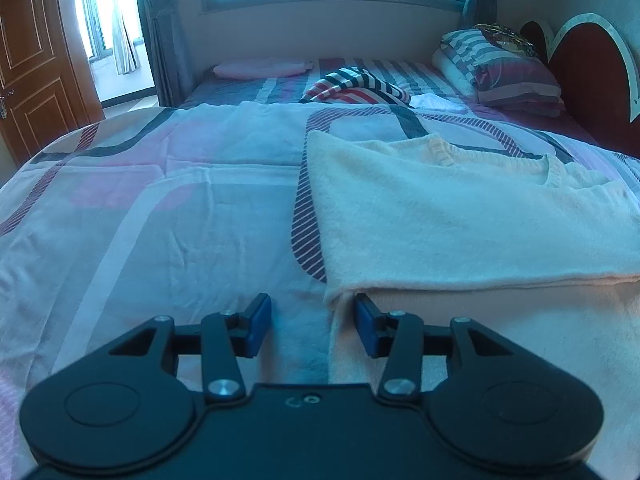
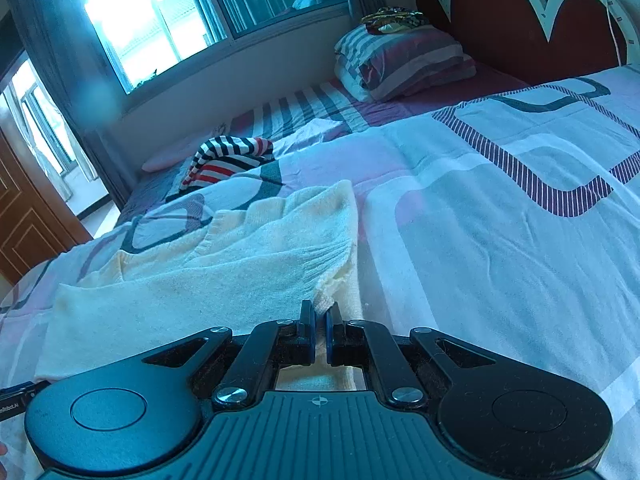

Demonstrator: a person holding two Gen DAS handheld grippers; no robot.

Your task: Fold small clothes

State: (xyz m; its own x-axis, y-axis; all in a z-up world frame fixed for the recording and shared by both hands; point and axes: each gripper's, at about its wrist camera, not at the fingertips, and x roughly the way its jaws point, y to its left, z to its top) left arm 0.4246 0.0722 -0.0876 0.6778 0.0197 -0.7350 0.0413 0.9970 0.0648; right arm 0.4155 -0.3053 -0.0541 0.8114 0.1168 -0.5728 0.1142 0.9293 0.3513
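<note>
A cream knitted sweater (image 1: 460, 216) lies folded on the bed's patterned quilt (image 1: 160, 200), neckline toward the far side. My left gripper (image 1: 312, 322) is low at its near left corner with the jaws apart. The folded edge's corner sits between the blue pads (image 1: 259, 320), which do not press on it. In the right wrist view the same sweater (image 2: 240, 264) spreads to the left, and my right gripper (image 2: 320, 320) is shut on its near right corner, where a bit of ribbed hem pokes out above the pads.
A striped red, white and dark garment (image 1: 356, 86) lies bunched farther up the bed, a pink folded piece (image 1: 260, 68) beyond it. Stacked pillows (image 1: 500, 68) sit by the red headboard (image 1: 592, 80). A wooden door (image 1: 36, 60) stands at the left.
</note>
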